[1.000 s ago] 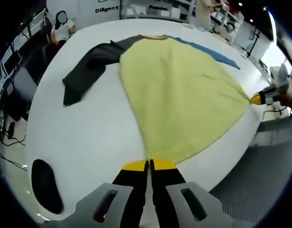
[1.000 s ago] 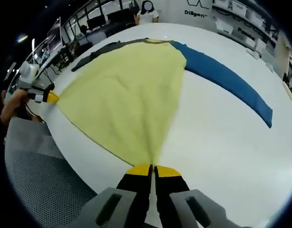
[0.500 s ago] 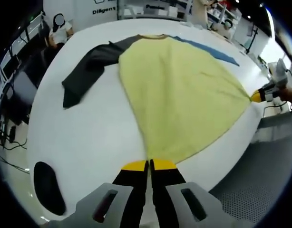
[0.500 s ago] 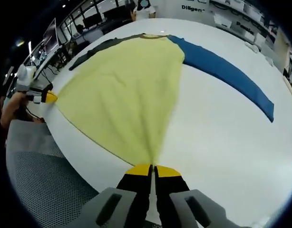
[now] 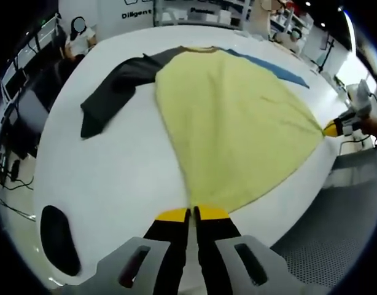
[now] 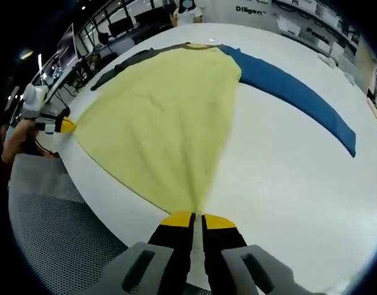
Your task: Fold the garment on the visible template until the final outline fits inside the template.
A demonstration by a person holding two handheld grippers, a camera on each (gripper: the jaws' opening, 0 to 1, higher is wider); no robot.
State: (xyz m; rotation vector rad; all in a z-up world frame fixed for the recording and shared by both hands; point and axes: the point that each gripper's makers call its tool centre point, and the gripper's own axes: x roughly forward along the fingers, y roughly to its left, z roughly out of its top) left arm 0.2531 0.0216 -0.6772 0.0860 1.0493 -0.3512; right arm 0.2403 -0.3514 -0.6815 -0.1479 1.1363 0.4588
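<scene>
Each view looks low along its own hand-held gripper, left (image 5: 192, 213) and right (image 6: 197, 218), from the near edge of the worktop (image 5: 115, 178) towards the far side. Both sit close to the garment (image 5: 231, 135) hem and share it, seen from opposite corners; each catches the other gripper at its frame's side edge.

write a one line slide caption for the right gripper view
Right gripper shut on the hem corner of a yellow shirt with one blue sleeve, spread on a white table; left gripper pinches the opposite corner.
</scene>
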